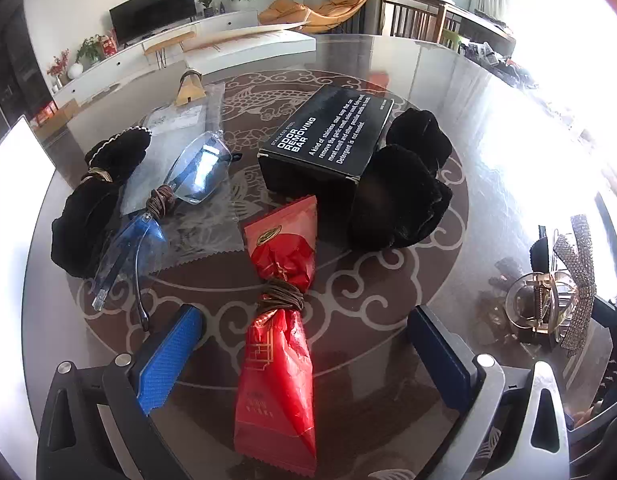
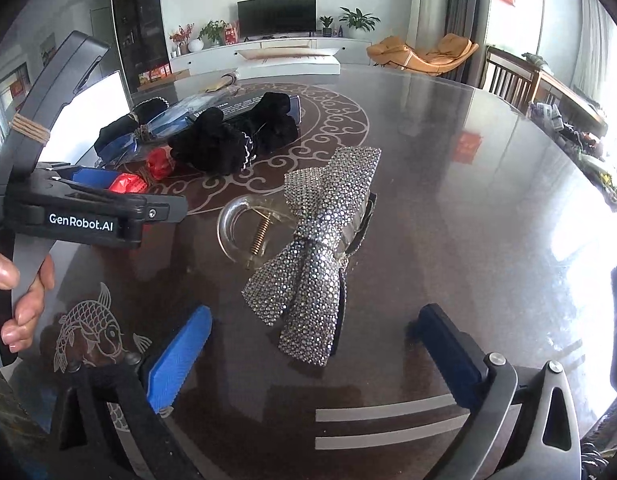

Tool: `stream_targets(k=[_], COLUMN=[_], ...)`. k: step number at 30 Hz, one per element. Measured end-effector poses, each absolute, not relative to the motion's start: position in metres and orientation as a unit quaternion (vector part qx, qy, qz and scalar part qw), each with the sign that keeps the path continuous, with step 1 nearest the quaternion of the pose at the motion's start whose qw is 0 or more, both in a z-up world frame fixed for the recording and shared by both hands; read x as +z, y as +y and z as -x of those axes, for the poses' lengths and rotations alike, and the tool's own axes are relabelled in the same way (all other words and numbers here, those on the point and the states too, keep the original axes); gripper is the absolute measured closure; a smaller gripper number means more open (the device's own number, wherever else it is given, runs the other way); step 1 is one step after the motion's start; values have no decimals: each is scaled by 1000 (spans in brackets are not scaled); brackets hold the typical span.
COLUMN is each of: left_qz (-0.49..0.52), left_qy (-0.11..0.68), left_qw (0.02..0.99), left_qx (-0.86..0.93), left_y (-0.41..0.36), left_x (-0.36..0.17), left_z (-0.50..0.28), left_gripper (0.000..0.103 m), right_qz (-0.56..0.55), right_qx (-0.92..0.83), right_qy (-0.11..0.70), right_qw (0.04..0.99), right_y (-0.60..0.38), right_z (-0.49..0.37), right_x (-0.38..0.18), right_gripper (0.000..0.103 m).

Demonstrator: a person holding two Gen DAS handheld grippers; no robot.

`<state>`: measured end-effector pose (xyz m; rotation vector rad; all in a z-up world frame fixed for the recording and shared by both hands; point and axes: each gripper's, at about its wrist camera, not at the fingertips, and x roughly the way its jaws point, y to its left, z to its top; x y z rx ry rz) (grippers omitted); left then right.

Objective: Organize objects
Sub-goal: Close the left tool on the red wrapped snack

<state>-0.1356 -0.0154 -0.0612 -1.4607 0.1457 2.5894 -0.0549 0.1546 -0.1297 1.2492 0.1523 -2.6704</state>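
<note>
Your left gripper point(image 1: 304, 344) stood apart around the red packet point(image 1: 278, 364); your right gripper point(image 2: 312, 344) gaped, rhinestone bow clip point(image 2: 316, 248) between, untouched.

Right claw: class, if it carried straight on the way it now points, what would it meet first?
Most likely the rhinestone bow hair clip, lying on the table between the open fingers of the right claw and just ahead of them. Depth is hard to judge.

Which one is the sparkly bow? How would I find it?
Look at the dark round table with swirly white patterns. Away from the pile of black things, alone, lies the sparkly bow on a clear hair claw. Nothing else glitters silver.
</note>
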Motion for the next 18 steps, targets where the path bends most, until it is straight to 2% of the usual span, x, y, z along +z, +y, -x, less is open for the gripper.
stream_targets(k=[18], left_qz=[491], left_qy=[42], left_qw=[69], left_qx=[868], left_y=[-14], left_x=[-61], left_z=[134], left_gripper=[0], right_qz=[-417], right_qx=[-903], right_qy=[52], right_qw=[94], right_y=[155], right_z=[54], right_x=[-130], right_gripper=[0])
